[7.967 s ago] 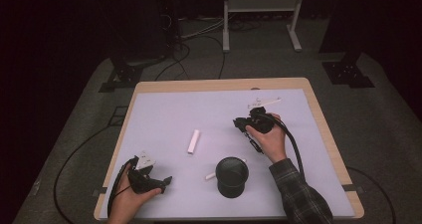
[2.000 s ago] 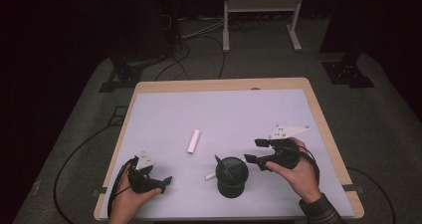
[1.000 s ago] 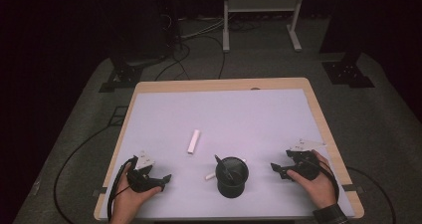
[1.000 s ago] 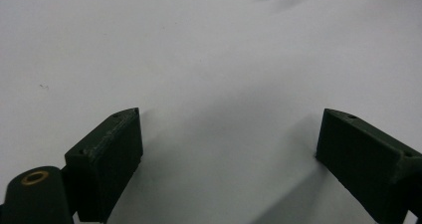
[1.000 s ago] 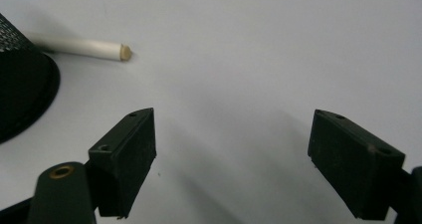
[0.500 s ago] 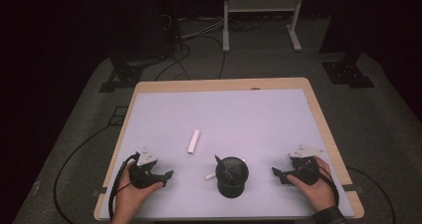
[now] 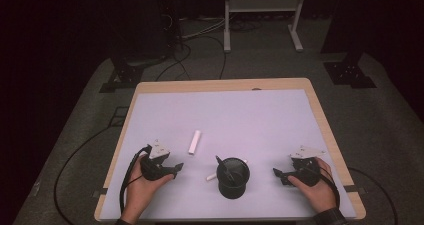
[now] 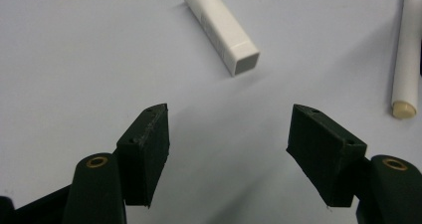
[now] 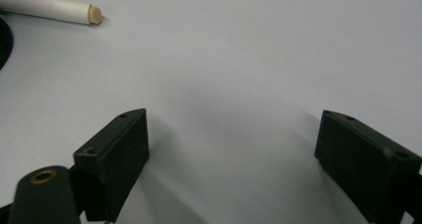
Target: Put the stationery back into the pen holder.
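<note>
Now lining up on the white cap.
Left gripper [image 8: 226, 149], jaws just narrowing yet empty, faces cap [image 8: 220, 27] ahead; right gripper [image 9: 234, 154] rests open.

We can't read the print on the white cap [image 8: 220, 30], the white pen [image 8: 406, 59] is cropped at the frame edge, and the black cup [image 7: 233, 177] hides its midsection

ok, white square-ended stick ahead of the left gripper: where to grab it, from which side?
Grip the white stick mid-length across its flat long sides, coming down from above. It lies flat on the table, apart from the cup; the left gripper is open and empty.
</note>
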{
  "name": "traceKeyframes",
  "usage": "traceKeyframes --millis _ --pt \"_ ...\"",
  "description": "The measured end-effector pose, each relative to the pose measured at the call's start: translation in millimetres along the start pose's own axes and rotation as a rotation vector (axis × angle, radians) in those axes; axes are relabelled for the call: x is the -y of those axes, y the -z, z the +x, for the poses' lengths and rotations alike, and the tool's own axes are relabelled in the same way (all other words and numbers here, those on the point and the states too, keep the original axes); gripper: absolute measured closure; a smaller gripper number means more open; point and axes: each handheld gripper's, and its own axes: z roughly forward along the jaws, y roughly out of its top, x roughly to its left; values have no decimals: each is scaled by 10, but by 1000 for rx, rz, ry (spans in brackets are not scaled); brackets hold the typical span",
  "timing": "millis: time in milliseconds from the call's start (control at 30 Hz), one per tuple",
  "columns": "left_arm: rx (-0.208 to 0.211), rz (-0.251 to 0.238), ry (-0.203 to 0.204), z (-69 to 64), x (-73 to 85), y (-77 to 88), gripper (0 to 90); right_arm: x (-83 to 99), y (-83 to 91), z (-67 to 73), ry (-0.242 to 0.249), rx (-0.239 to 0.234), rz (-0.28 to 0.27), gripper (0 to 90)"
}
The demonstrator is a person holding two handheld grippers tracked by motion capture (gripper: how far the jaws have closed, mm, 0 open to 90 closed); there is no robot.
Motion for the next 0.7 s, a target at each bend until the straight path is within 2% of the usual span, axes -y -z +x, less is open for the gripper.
traceKeyframes --millis 300,467,700 --pt "-8 -9 22 15 -126 -78 336 0 0 -2 2 0 1 124" --pt "-7 -10 22 23 -196 -140 345 0 -1 -2 -1 -1 0 124" --pt "2 -15 36 8 -299 -287 355 0 -1 -2 -1 -1 0 124"
